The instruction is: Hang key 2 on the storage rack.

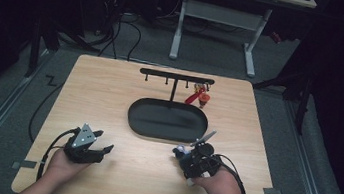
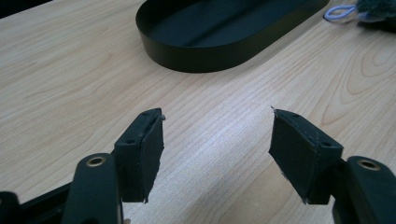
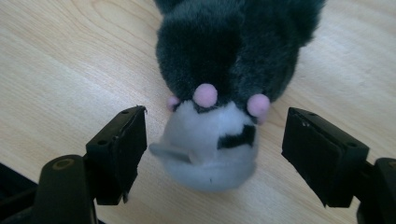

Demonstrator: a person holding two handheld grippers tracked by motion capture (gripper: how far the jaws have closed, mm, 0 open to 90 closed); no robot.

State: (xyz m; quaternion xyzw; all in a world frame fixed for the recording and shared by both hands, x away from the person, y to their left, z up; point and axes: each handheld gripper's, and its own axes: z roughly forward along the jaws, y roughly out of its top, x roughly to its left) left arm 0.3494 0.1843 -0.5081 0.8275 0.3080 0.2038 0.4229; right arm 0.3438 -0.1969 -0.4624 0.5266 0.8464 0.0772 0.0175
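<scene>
A small plush toy [image 3: 224, 93], dark grey with a white end and pink dots, lies on the wooden table [image 1: 110, 94]. My right gripper [image 3: 215, 149] is open, with one jaw on each side of the white end and a gap between each pad and the fur. In the high view the toy [image 1: 179, 151] lies just in front of the right gripper [image 1: 185, 156], near the black oval tray [image 1: 166, 126]. My left gripper [image 1: 105, 140] rests at the front left, open and holding nothing. In its own view the left gripper [image 2: 217, 135] stands over bare wood.
A black rack [image 1: 177, 76] with small hooks stands behind the tray; red items [image 1: 198, 97] hang at its right end. The left gripper view has the tray [image 2: 205, 51] ahead and the plush toy [image 2: 378, 7] with a pale loop [image 2: 340, 12] at top right.
</scene>
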